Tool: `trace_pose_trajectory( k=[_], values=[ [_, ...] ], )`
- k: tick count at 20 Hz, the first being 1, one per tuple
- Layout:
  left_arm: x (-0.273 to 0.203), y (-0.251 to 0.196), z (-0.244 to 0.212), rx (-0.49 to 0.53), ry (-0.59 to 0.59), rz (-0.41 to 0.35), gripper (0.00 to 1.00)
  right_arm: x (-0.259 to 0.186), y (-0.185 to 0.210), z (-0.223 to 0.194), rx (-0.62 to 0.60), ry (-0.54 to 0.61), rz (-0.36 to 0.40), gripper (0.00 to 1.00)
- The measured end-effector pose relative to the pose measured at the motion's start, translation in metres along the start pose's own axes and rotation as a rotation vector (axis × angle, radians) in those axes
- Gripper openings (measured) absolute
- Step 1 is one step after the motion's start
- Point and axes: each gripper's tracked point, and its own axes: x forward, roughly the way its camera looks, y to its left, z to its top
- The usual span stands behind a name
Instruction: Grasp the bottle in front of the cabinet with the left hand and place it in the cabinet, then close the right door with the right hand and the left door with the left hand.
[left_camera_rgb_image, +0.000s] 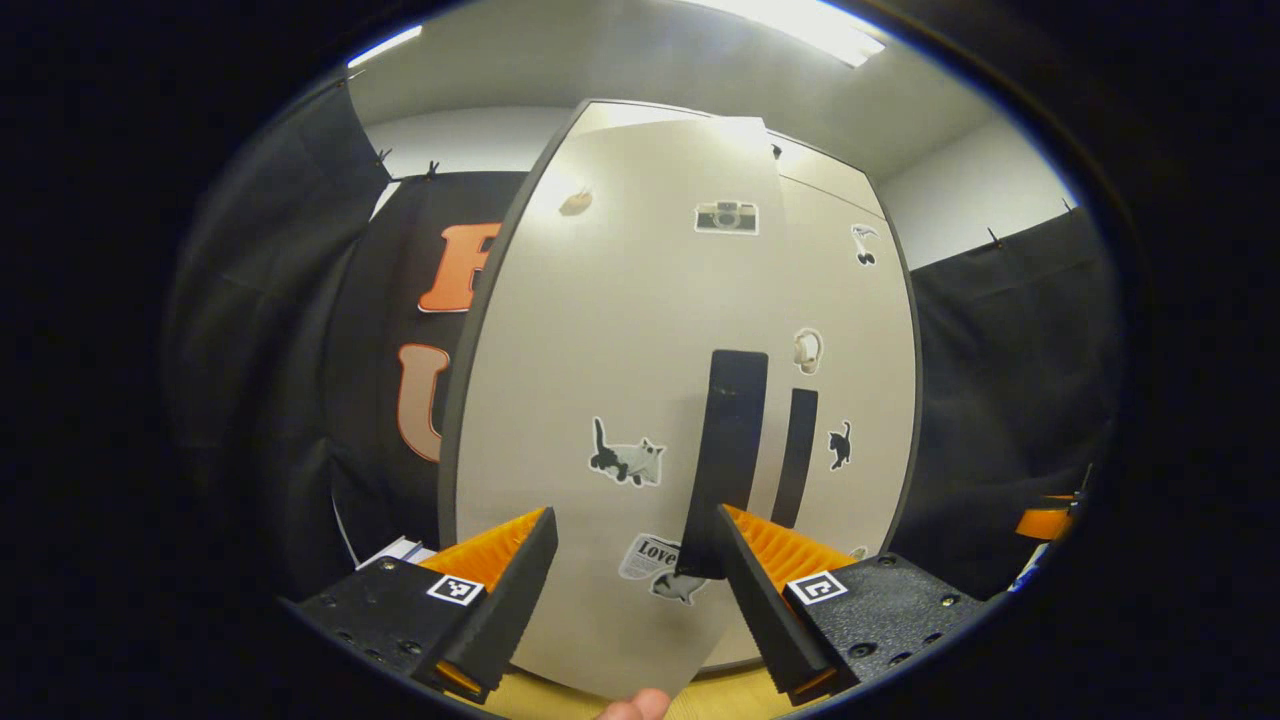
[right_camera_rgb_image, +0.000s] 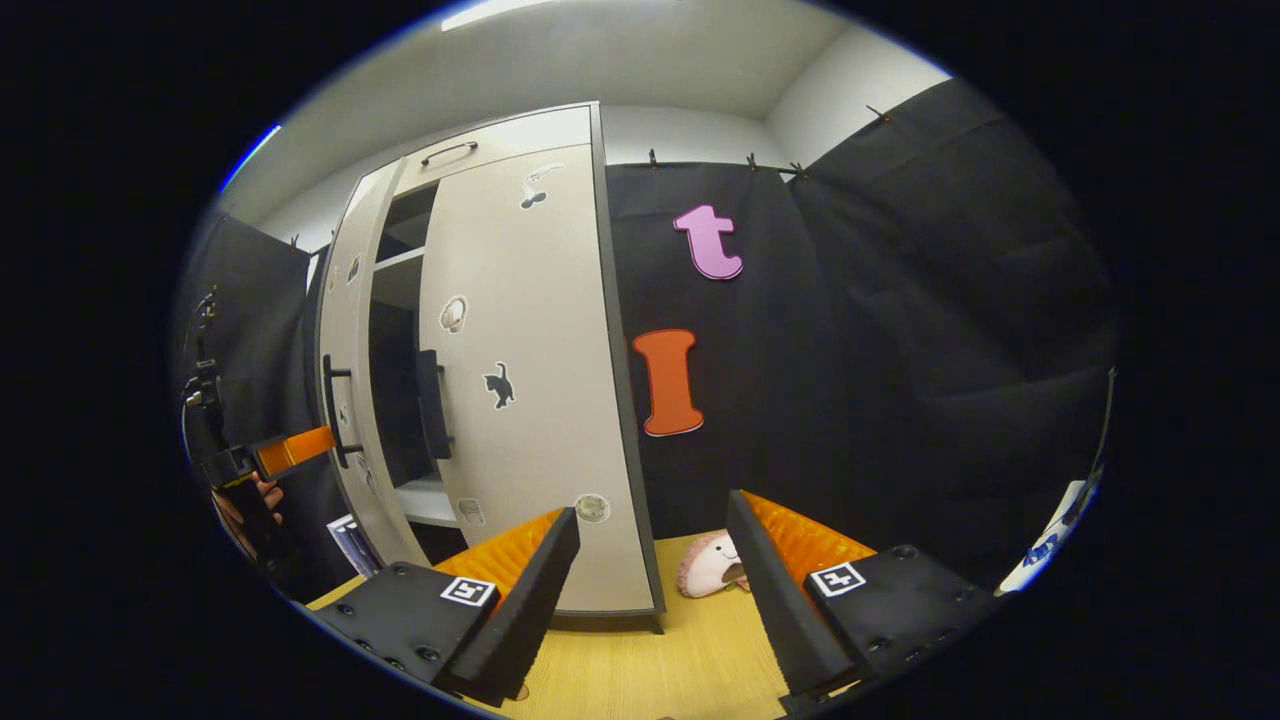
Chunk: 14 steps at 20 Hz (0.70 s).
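The cabinet's left door (left_camera_rgb_image: 600, 380) stands ajar right in front of my left gripper (left_camera_rgb_image: 635, 600), which is open with nothing between its fingers. The door's black handle (left_camera_rgb_image: 725, 460) ends beside the right-hand finger (left_camera_rgb_image: 760, 590). The right door (left_camera_rgb_image: 850, 350) lies flat against the cabinet with its own handle (left_camera_rgb_image: 797, 455). In the right gripper view the right door (right_camera_rgb_image: 530, 380) looks shut, and a gap (right_camera_rgb_image: 400, 300) beside the left door (right_camera_rgb_image: 350, 400) shows dark shelves. My right gripper (right_camera_rgb_image: 650, 590) is open, well back from the cabinet. The left gripper (right_camera_rgb_image: 270, 455) is held against the left door's outer side.
A round plush toy (right_camera_rgb_image: 712, 577) lies on the wooden tabletop (right_camera_rgb_image: 690, 660) by the cabinet's right corner. A booklet (right_camera_rgb_image: 350, 540) sits left of the cabinet base. A person's fingertip (left_camera_rgb_image: 635, 705) shows at the bottom edge. Black cloth walls close in on both sides.
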Motion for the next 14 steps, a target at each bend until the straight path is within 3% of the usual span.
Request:
trace_pose_trajectory(
  k=[1, 14],
  values=[
    [0.002, 0.0, 0.0, 0.009, 0.0, 0.0, 0.99, 0.001, -0.003, -0.001, 0.004, 0.002, -0.009, 0.98],
    [0.038, -0.017, -0.007, -0.037, 0.018, -0.017, 0.95, -0.01, -0.031, 0.008, 0.005, -0.019, -0.087, 0.98]
  ],
)
